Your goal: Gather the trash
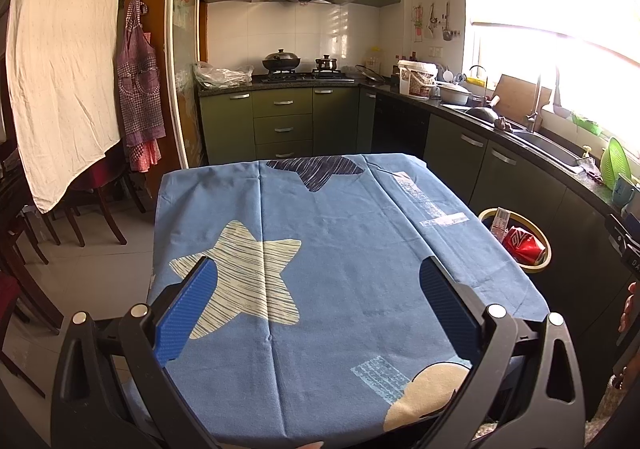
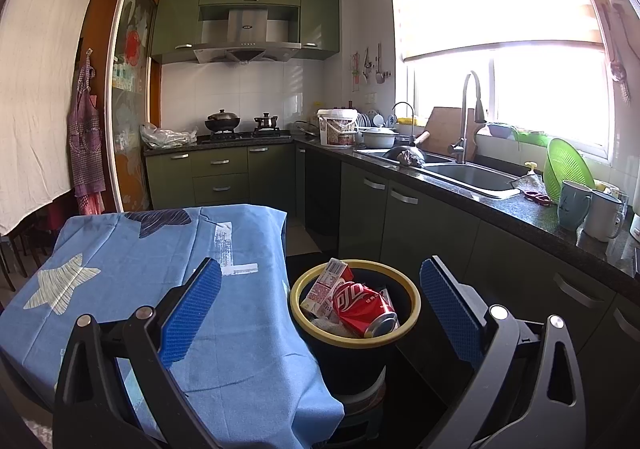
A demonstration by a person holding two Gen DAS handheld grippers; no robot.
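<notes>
Both the left gripper (image 1: 320, 289) and right gripper (image 2: 320, 289) stand apart, empty, since the crushed red soda can (image 2: 362, 307) and printed carton (image 2: 326, 283) already lie inside the yellow-rimmed black bin (image 2: 412, 313) beside the blue star-patterned tablecloth (image 1: 340, 249).

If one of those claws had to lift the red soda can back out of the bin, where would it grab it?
Probably across the can's round middle, coming from above. It lies tilted on top of the other trash in the yellow-rimmed bin, silver end toward the camera, so its curved sides are exposed. A carton leans close on its left, so the right claw, now open, needs care there.
</notes>
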